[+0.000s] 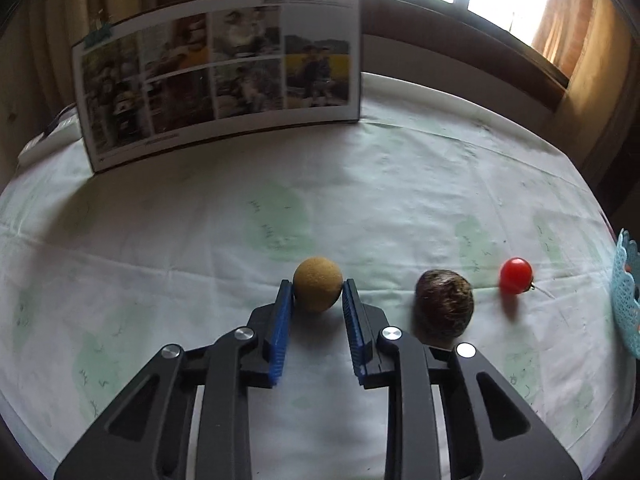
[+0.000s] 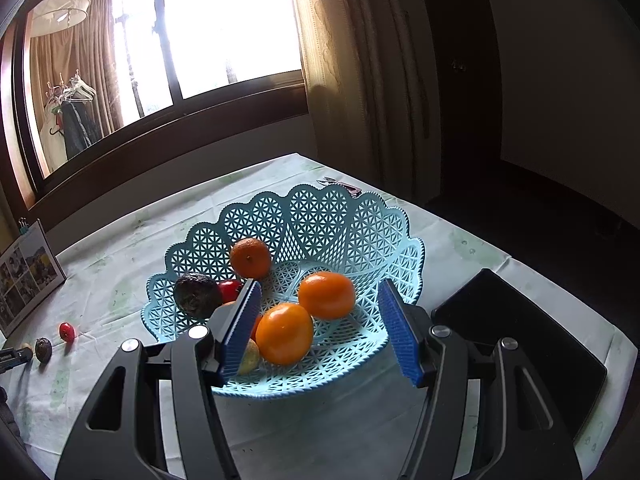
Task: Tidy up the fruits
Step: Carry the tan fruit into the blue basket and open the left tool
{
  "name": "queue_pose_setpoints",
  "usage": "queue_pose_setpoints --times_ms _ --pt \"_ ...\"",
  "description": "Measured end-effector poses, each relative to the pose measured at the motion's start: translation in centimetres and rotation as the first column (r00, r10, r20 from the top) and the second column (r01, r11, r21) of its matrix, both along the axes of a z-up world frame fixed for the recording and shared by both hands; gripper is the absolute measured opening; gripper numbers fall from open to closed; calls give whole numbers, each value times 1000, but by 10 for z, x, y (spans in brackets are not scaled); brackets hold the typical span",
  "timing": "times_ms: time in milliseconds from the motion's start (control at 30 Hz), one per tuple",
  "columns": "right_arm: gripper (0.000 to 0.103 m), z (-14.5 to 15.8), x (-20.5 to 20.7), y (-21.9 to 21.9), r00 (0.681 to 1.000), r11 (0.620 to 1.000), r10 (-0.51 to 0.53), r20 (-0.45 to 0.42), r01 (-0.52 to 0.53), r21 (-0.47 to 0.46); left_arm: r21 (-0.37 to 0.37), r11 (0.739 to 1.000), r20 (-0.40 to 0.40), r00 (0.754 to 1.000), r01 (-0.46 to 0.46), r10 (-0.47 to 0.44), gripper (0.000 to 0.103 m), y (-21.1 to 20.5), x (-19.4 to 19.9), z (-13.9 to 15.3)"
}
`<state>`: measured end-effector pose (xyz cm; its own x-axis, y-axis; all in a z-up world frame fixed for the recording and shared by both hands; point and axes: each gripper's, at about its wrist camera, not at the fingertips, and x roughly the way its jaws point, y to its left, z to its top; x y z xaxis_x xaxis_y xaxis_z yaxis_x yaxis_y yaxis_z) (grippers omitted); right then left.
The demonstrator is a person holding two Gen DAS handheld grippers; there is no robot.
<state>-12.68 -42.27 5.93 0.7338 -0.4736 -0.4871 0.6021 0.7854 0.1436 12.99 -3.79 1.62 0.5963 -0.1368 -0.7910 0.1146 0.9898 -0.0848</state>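
In the left wrist view my left gripper [image 1: 318, 290] has its blue pads against both sides of a small tan round fruit [image 1: 318, 289] on the tablecloth. A dark brown avocado [image 1: 444, 309] and a red cherry tomato [image 1: 515, 275] lie to its right. In the right wrist view my right gripper [image 2: 320, 320] is open and empty above a light blue lattice basket [image 2: 340, 220]. The basket holds three oranges [image 2: 285, 333], a dark avocado [image 2: 197, 295], a red fruit [image 2: 230, 289] and a yellowish fruit [image 2: 248, 356]. The avocado [image 2: 43, 349] and tomato [image 2: 66, 331] on the table show at far left.
A photo board [image 1: 216, 80] stands at the back of the table. The basket's rim [image 1: 626, 300] shows at the right edge of the left wrist view. A black flat object [image 2: 520, 340] lies right of the basket. A window and curtains are behind.
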Motion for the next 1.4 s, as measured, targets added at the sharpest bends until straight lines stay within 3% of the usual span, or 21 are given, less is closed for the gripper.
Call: queue_pose_setpoints --times_ms 167,367,633,833,1000,1267,1300,1333,1400 --pt "63 0 0 0 1000 1000 -1 2 1 4 -17 999 52 998 41 -40 26 -19 -11 22" --pt "63 -1 0 -2 1000 1000 0 5 0 13 -54 982 110 978 182 -176 26 -87 -29 55" --pt "63 -2 -2 -6 1000 999 5 12 -5 32 -78 908 135 907 411 -399 26 -198 -61 71" --pt "63 -2 -4 -9 1000 999 5 21 -6 51 -101 848 133 852 520 -507 26 -257 -80 70" --pt "63 -3 -5 -9 1000 998 3 29 -5 60 -111 810 123 816 576 -564 26 -293 -91 67" --pt "63 -3 -7 -10 999 998 3 34 -5 64 -107 753 131 760 649 -637 27 -315 -113 65" --pt "63 -3 -7 -10 999 998 3 35 -5 64 -105 747 133 753 657 -644 35 -316 -115 65" --pt "63 -3 -7 -9 999 998 2 35 -5 63 -100 747 139 753 657 -643 55 -314 -116 67" --pt "63 -3 -7 -9 999 998 1 35 -3 61 -96 765 176 768 636 -616 73 -307 -117 71"
